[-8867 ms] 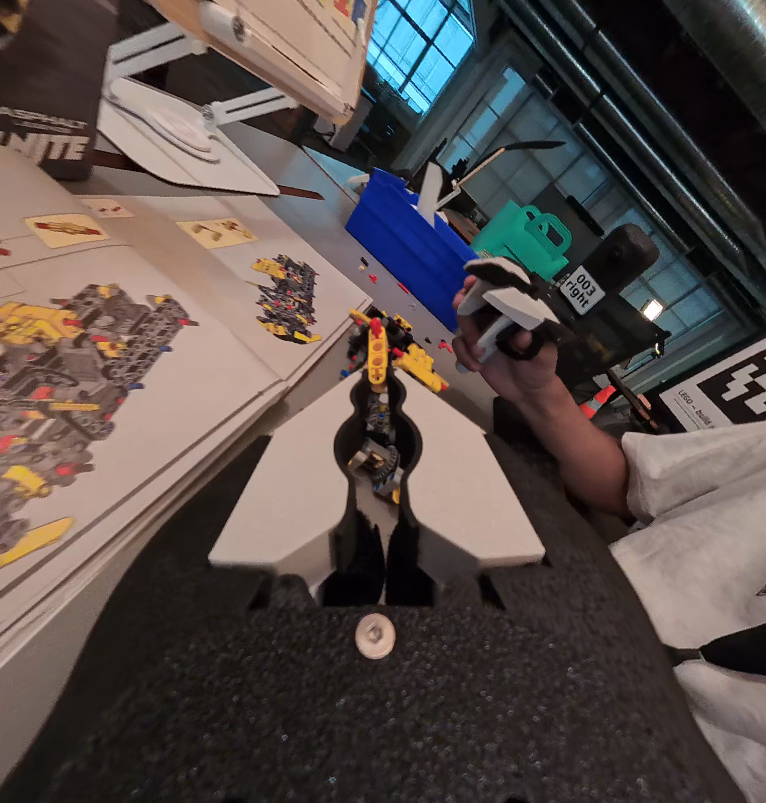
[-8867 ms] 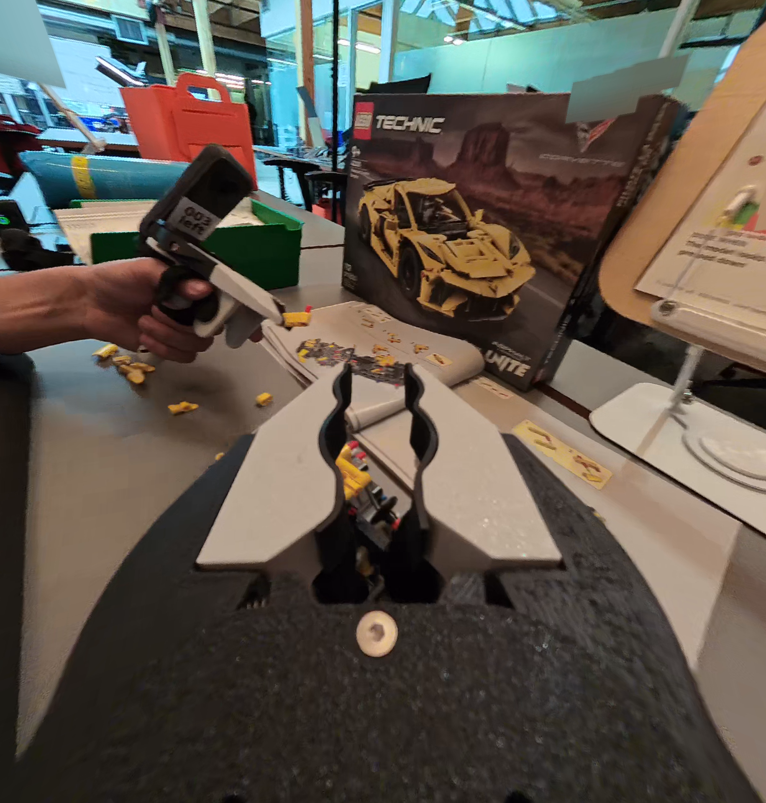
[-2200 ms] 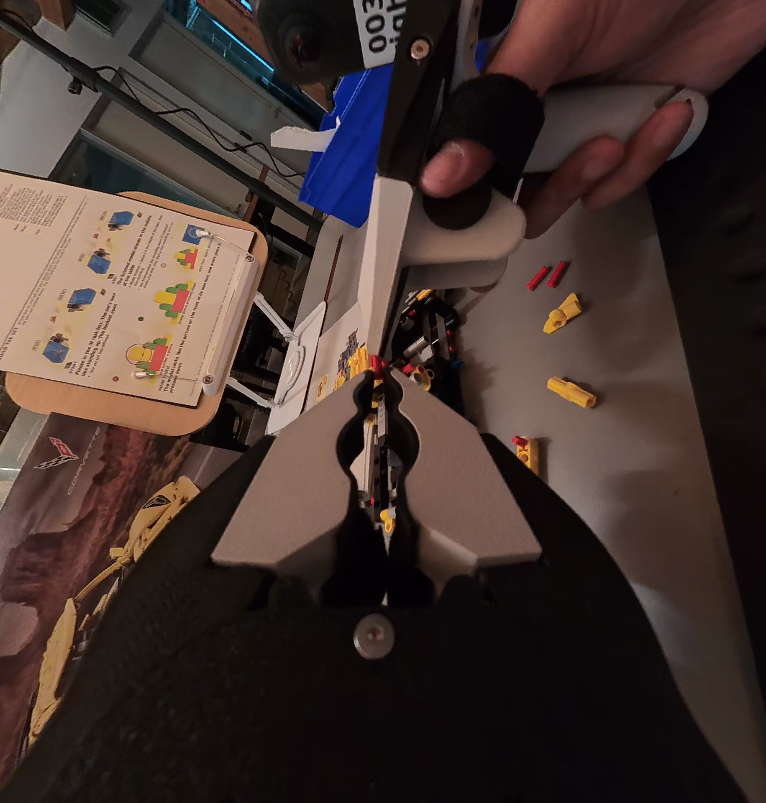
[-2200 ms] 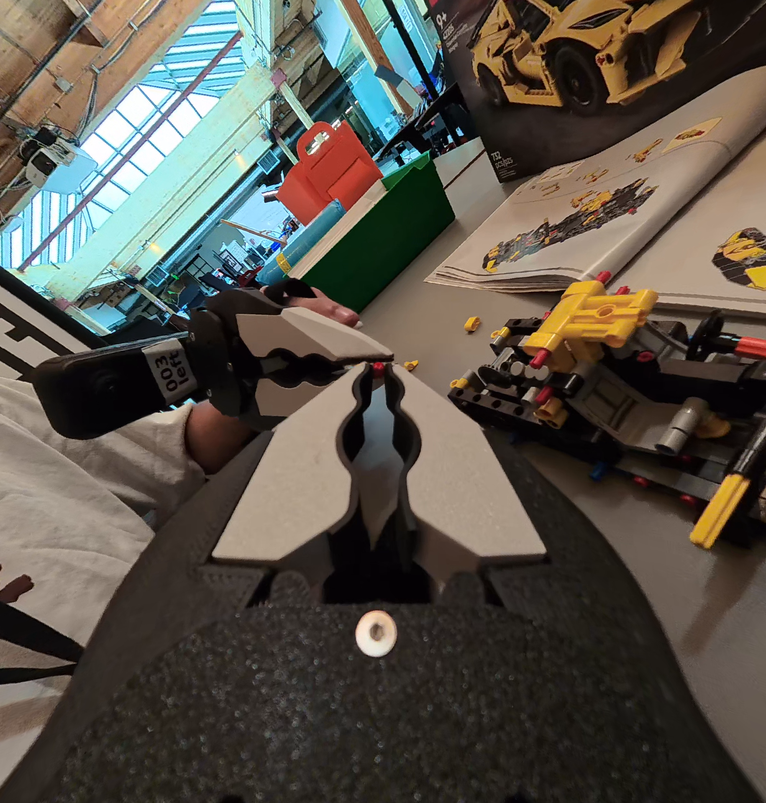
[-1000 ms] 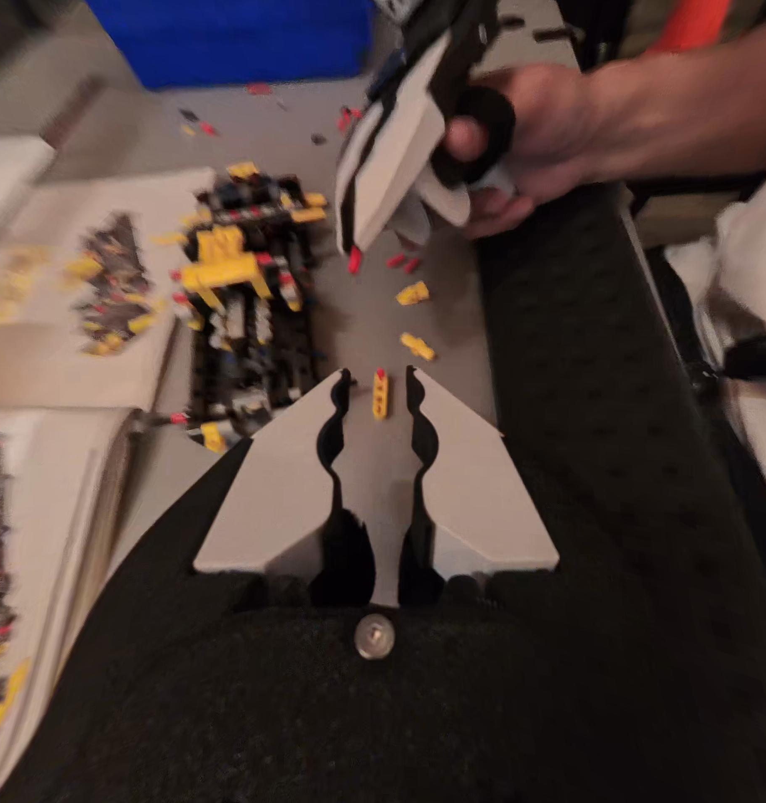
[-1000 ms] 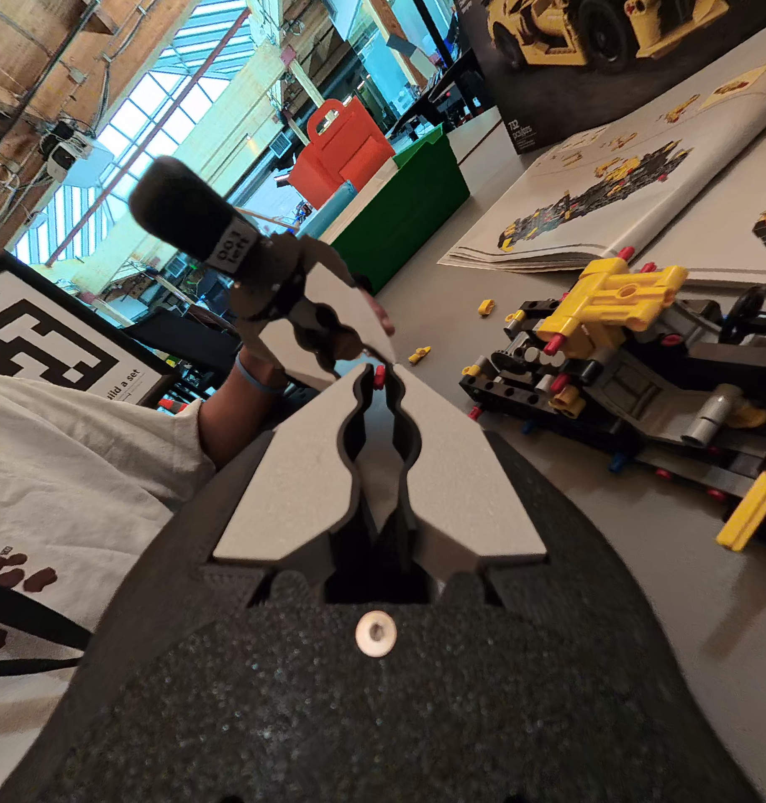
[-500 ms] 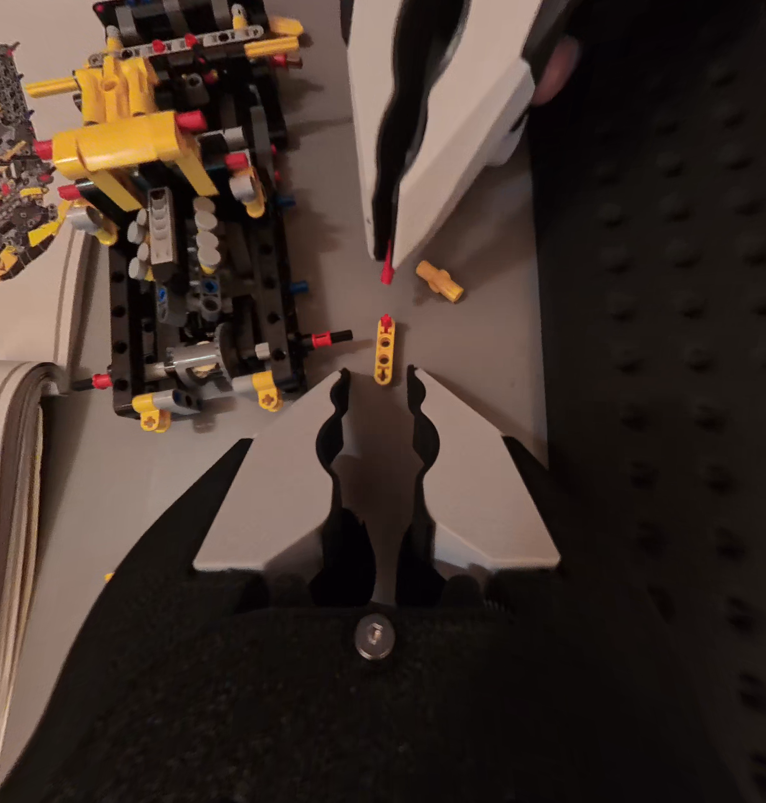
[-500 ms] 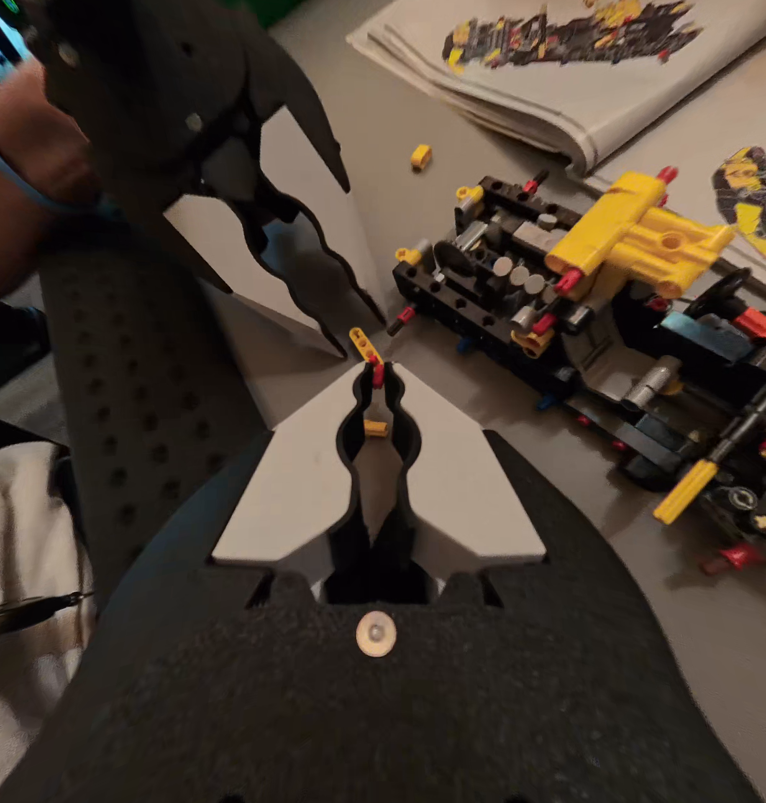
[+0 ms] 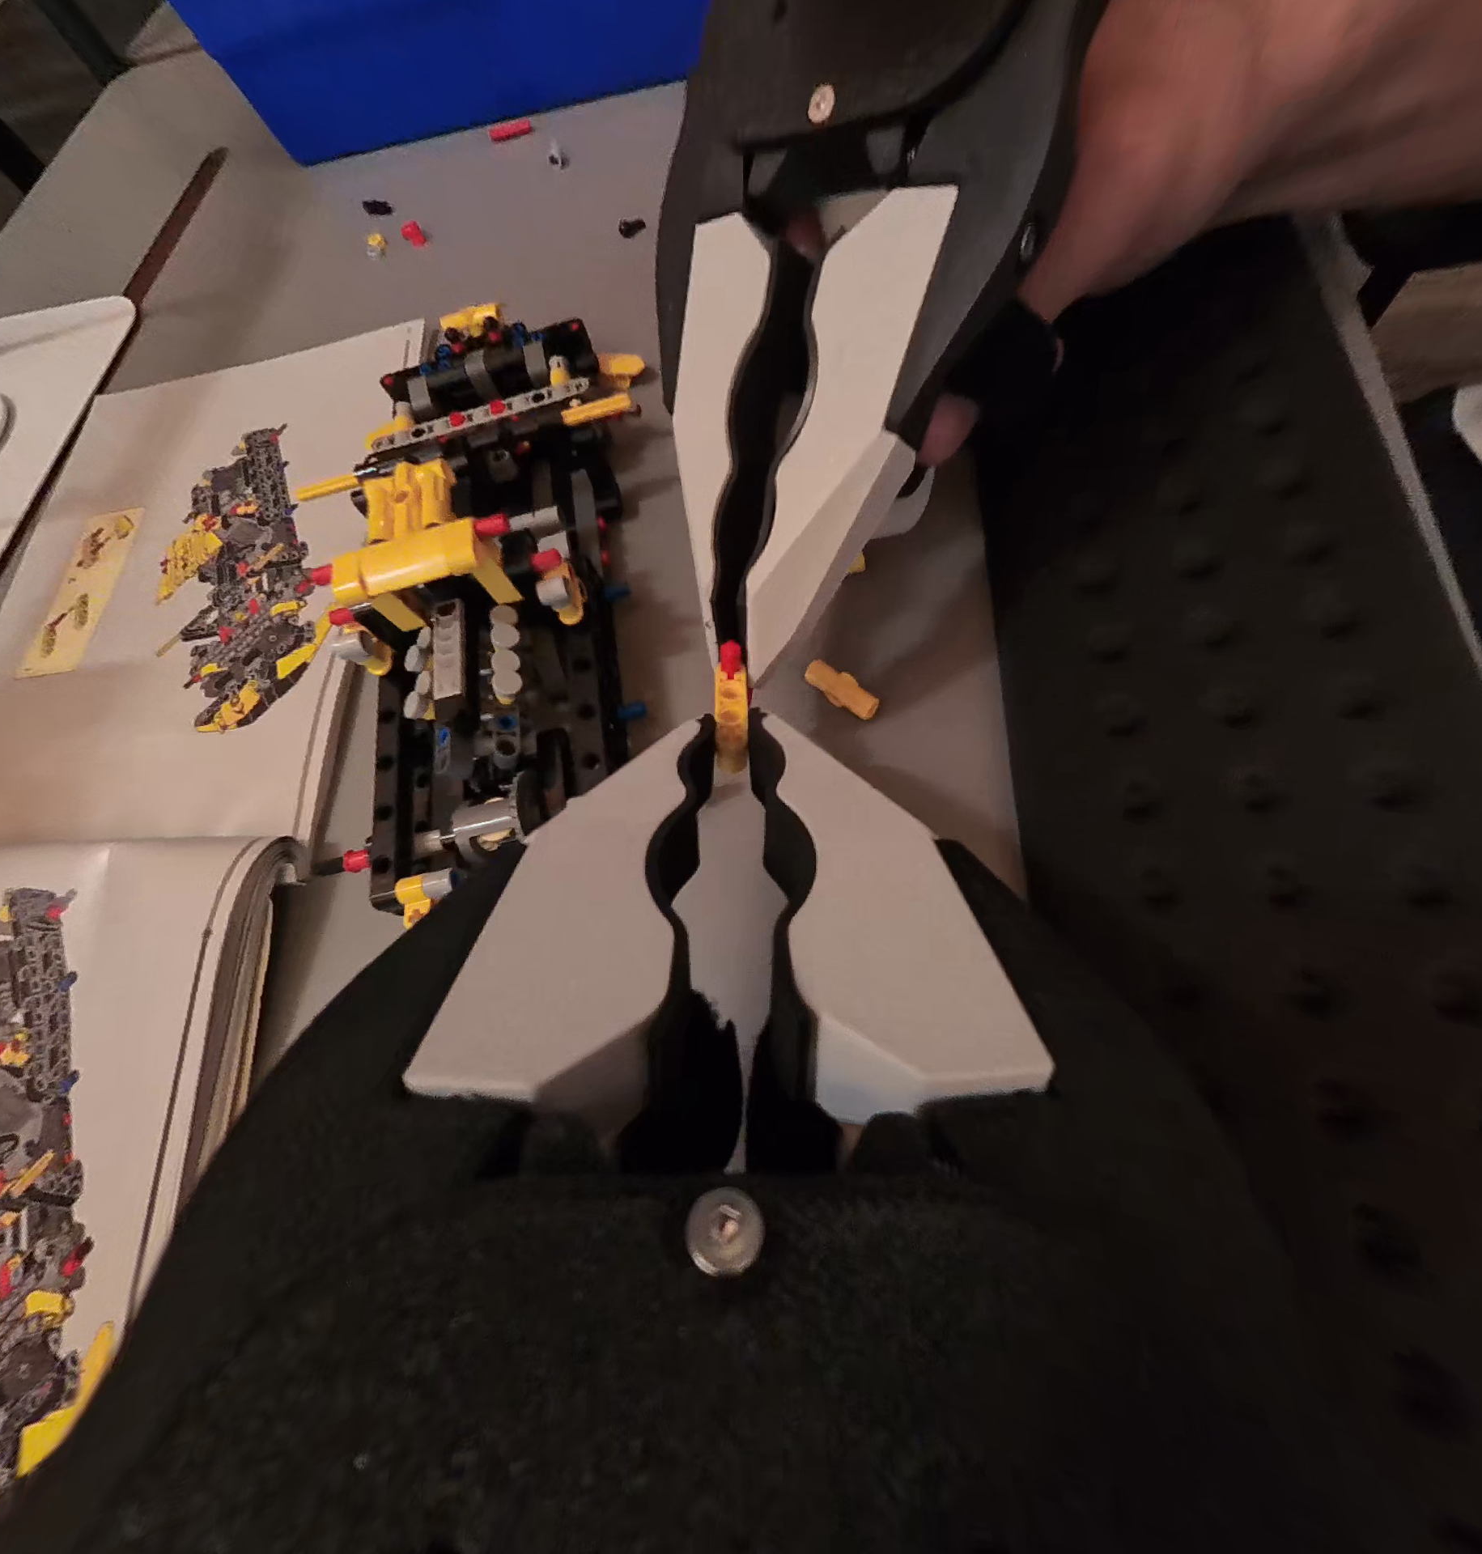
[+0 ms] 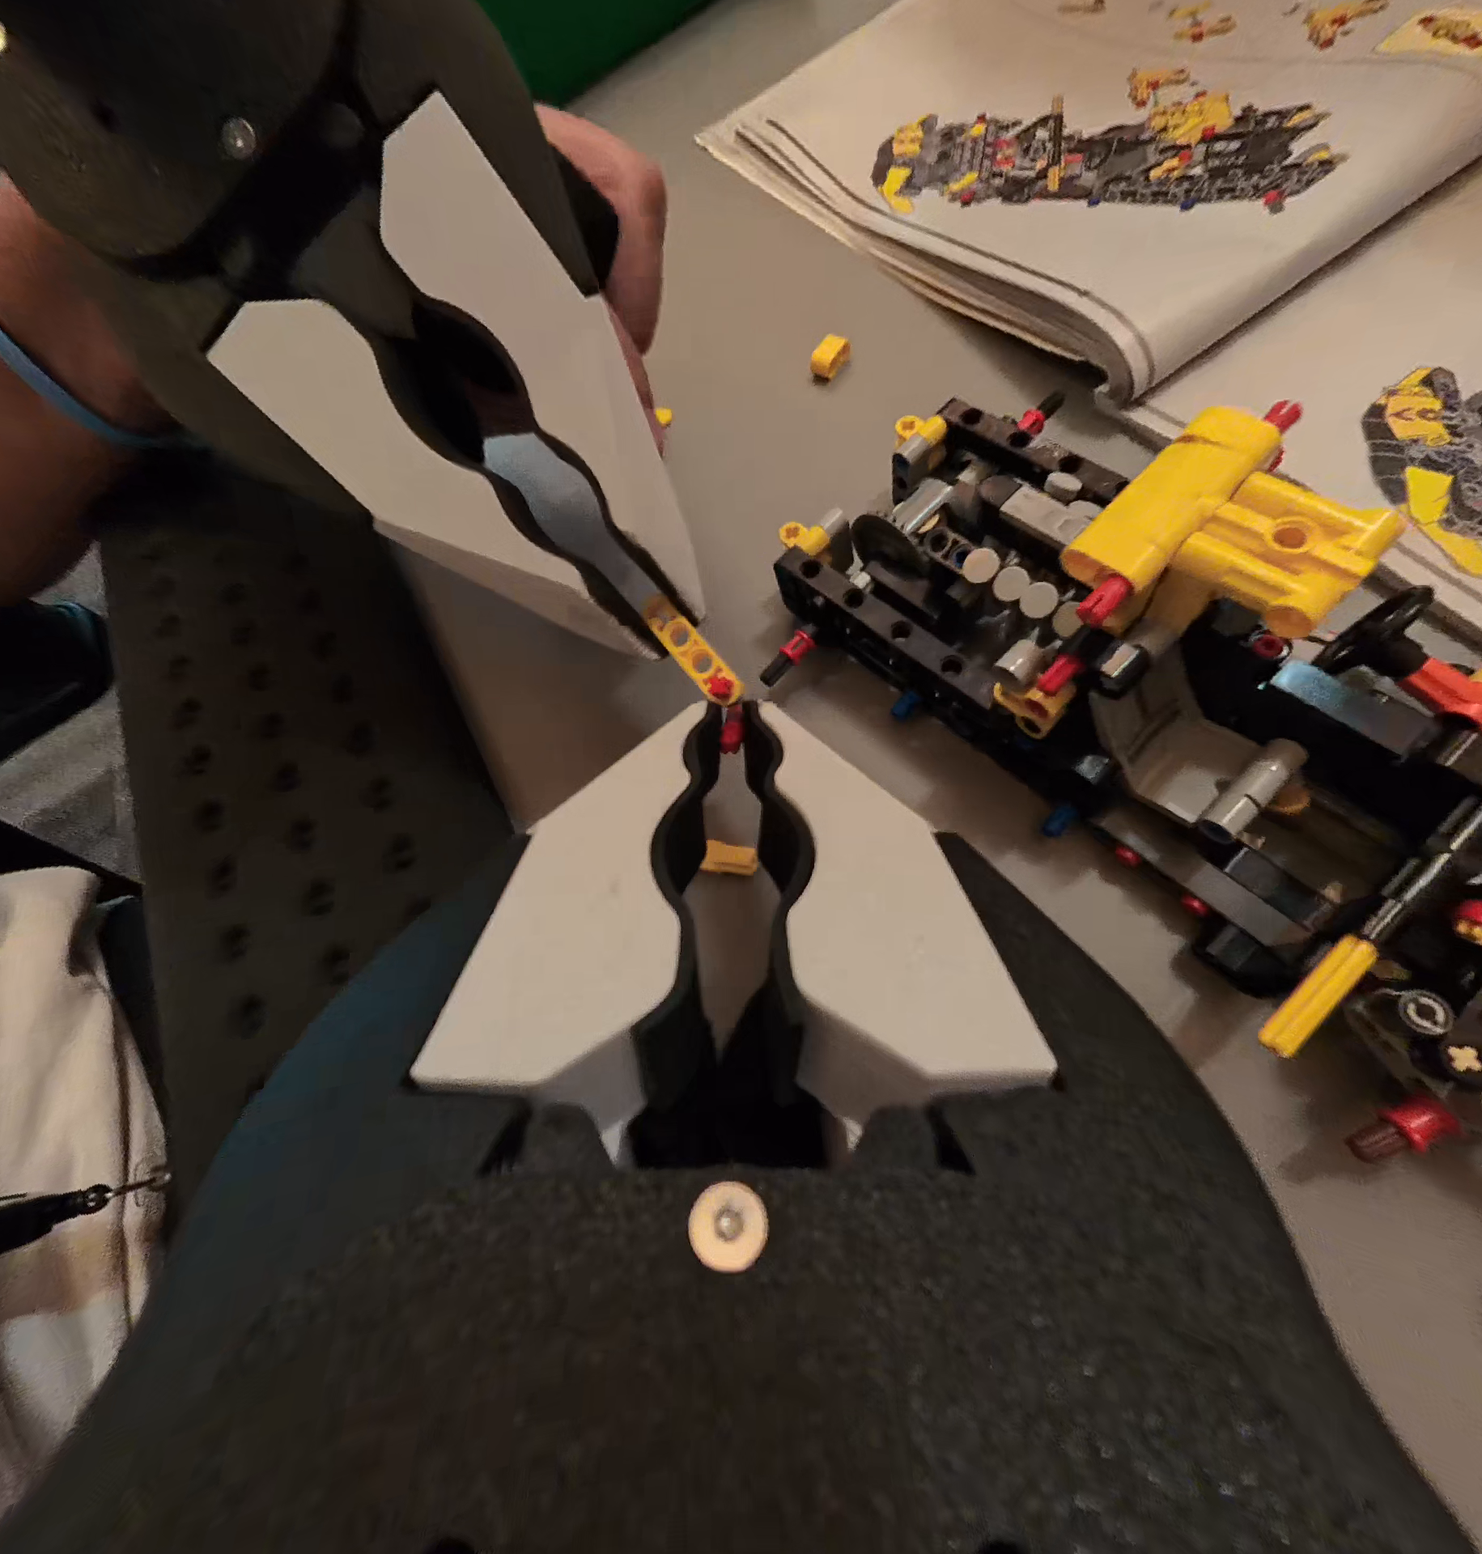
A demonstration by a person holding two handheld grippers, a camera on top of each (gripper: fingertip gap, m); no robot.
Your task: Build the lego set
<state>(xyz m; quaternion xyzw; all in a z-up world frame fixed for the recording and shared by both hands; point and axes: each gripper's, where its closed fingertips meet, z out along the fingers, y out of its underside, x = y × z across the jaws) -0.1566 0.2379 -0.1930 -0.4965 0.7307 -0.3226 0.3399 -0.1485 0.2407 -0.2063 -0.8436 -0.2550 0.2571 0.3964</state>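
My left gripper is shut on a thin yellow beam by one end; it also shows in the right wrist view with the beam sticking out of its tips. My right gripper is shut on a small red pin, and in the left wrist view it comes in from above. The pin touches the beam's free end, where a red cross shows. The two grippers meet tip to tip just above the table. The black and yellow car chassis lies beside them.
The open instruction booklet lies beyond the chassis. Loose yellow connectors lie near the tips. A blue bin stands at the back. A black studded mat covers the near table edge. The grippers are tip to tip, or close to it.
The yellow beam lay on the table before my open left gripper; now the left gripper is shut on it. The right gripper has brought the red pin to the beam's end.
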